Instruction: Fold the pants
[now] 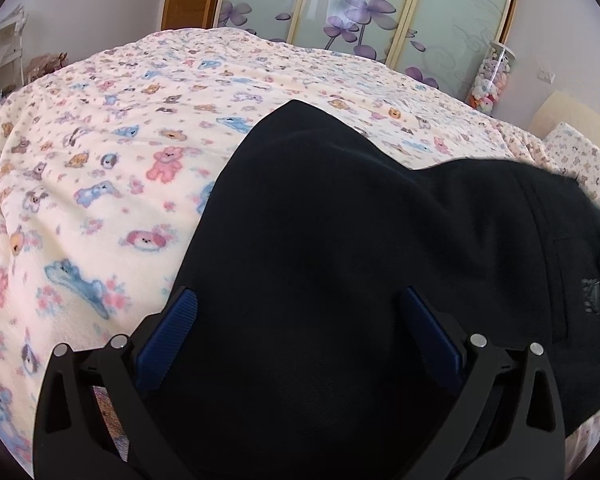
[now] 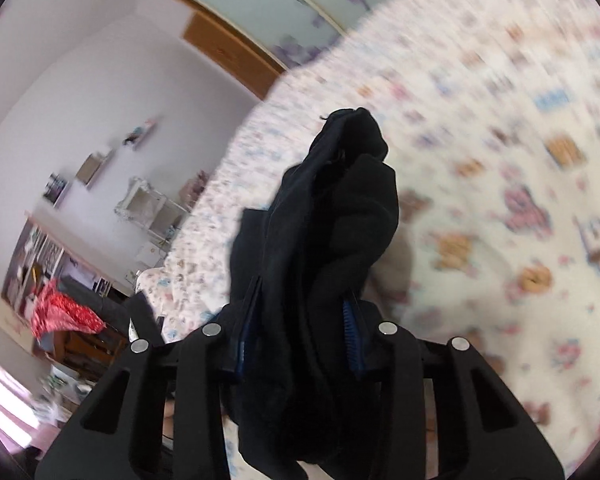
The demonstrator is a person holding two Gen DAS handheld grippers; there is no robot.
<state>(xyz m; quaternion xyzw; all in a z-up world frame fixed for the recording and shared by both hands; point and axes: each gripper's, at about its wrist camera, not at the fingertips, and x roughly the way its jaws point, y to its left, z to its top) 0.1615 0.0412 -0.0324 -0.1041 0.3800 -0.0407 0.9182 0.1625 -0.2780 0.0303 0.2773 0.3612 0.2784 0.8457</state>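
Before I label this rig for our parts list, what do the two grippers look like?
Both look alike: the left gripper and right gripper have matte black angular finger arms with triangular cutouts, round silver pivot pins and ribbed blue pads. No cables or sleeves show.

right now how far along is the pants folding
Early on. Nothing looks folded flat yet: the black pants lie in a loose mound on the teddy-print bedspread. In hand: the right gripper is shut on a bunched wad of the fabric, raised off the bed. The left gripper is open, its fingers straddling the cloth. Left to do: spread, smooth, and make the folds.
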